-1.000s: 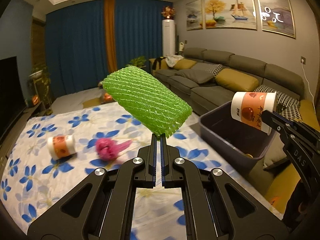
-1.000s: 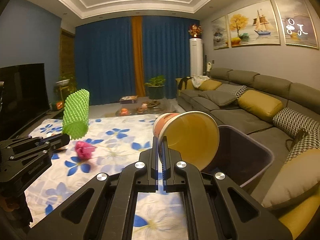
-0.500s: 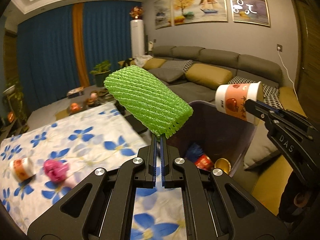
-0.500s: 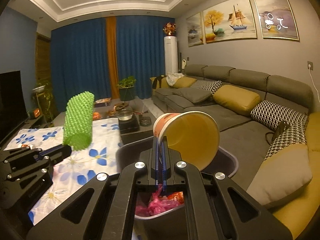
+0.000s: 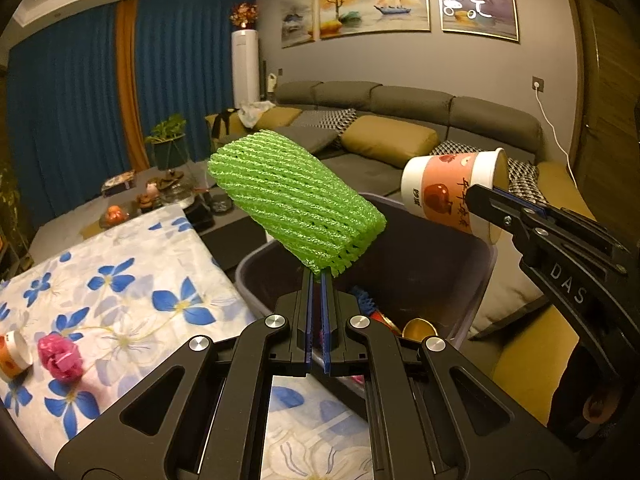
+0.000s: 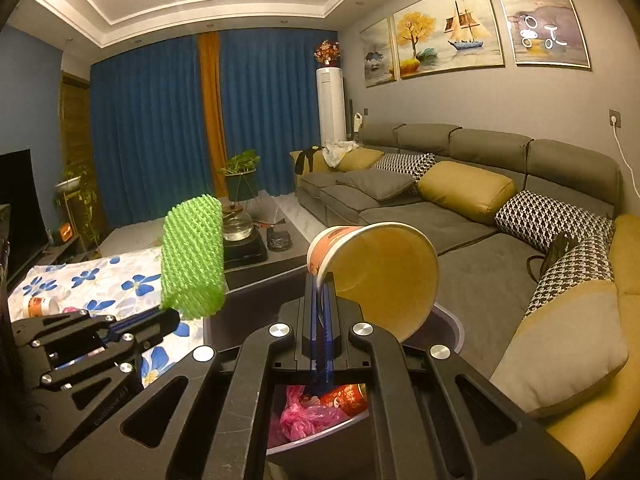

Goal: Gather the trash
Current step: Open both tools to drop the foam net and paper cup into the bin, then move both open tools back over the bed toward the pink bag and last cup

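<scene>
My left gripper (image 5: 317, 276) is shut on a green foam net sleeve (image 5: 296, 204) and holds it over the near rim of the dark grey bin (image 5: 472, 252). My right gripper (image 6: 322, 280) is shut on the rim of an orange-and-white paper cup (image 6: 380, 272), tilted on its side above the bin (image 6: 450, 320). The cup (image 5: 452, 192) shows in the left wrist view over the bin's far side. The sleeve (image 6: 192, 256) shows in the right wrist view. The bin holds pink plastic (image 6: 300, 412), red wrappers and a gold lid (image 5: 418, 328).
A flowered cloth (image 5: 120, 288) covers the table at left, with a pink crumpled bag (image 5: 60, 358) and another paper cup (image 5: 12, 354) on it. A grey sofa (image 6: 460, 200) with yellow cushions runs along the right. A dark coffee table (image 6: 256, 248) stands beyond the bin.
Both grippers have swung right from the flowered table to over the bin, carrying the sleeve and the cup. The bin's contents have come into view.
</scene>
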Available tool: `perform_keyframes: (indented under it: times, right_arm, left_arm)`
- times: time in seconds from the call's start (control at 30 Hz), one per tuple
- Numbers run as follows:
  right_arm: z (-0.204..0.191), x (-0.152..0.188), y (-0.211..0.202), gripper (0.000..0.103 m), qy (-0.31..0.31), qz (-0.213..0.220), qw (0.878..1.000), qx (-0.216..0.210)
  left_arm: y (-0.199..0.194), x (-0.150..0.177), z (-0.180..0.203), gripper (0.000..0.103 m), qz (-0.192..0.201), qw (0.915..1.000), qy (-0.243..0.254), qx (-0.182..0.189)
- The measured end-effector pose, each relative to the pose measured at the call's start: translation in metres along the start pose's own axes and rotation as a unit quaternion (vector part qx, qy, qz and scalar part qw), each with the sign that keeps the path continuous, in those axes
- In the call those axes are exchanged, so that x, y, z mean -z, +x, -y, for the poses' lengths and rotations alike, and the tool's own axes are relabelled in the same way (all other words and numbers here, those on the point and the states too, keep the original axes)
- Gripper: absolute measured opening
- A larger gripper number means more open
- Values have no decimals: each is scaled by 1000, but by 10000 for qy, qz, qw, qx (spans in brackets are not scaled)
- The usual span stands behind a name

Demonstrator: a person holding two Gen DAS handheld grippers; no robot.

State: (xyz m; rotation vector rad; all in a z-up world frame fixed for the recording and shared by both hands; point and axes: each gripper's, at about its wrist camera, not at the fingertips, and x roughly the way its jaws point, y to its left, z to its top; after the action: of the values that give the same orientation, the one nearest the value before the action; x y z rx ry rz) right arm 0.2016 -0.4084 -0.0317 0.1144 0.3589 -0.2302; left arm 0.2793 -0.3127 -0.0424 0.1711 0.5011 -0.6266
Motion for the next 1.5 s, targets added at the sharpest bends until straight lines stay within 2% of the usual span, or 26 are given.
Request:
perform_keyframes:
  times: [0.17,0.27,0.3,0.37,0.4,0.43,0.47,0.5,0.53,0.57,0.63,0.7,0.87,0.97,1.1,1.17,1.3,1.5]
  right_arm:
    - [-3,1,4,4,4,-41,10000,-47]
    - [-1,-1,7,7,30,-48,9999,-90]
    - [-2,-1,8,10,31,-60,9999,-78]
    - [-1,-1,9,27,62,-78,9999,-60]
    - [0,-1,8,30,83,-70,9999,-47]
    - [1,-1,7,35,98,-49,9999,-27]
    - [3,-1,5,40,116,-26,9999,5]
    - [5,-2,4,43,150,-14,9999,28]
    - [8,-2,1,45,218,10,9997,59]
    - [11,-2,-1,46,264,25,9996,91]
    - [16,-3,-5,52,327,39,9993,155]
    - [17,-3,-9,57,358,73,9991,204]
    - [10,0,-21,77,312,152,9988,339]
    - [2,2,-26,83,291,180,9989,314]
    - [-20,5,-28,87,178,124,9996,152]
    - [-39,8,-28,88,59,72,10000,-2]
    - [-78,13,-26,89,-103,-4,9995,-293]
    - [-145,22,-19,89,-447,-144,9959,-775]
  left_arm:
    - [10,-1,2,3,-57,9999,-12,152]
    - [16,0,4,4,-121,9996,20,239]
    - [18,0,4,4,-142,9995,41,282]
    - [23,2,7,7,-230,9992,143,302]
    - [24,4,7,14,-252,9991,175,275]
    - [26,6,6,27,-293,9991,182,255]
    - [26,7,4,36,-300,9991,162,259]
    - [25,8,2,52,-292,9992,144,238]
    - [23,10,-1,59,-244,9995,96,157]
    - [21,12,-3,61,-213,9997,50,114]
    - [17,14,-10,71,-203,9998,-59,20]
    - [9,17,-17,76,-147,9996,-200,-96]
    - [-22,27,-42,86,113,9962,-545,-668]
    - [-46,35,-63,91,252,9912,-771,-1044]
    - [-74,47,-91,91,271,9825,-806,-1657]
    - [-86,53,-105,94,225,9790,-873,-1829]
    - [-115,74,-154,96,147,9654,-1237,-2292]
    - [-153,103,-215,96,89,9460,-1502,-2871]
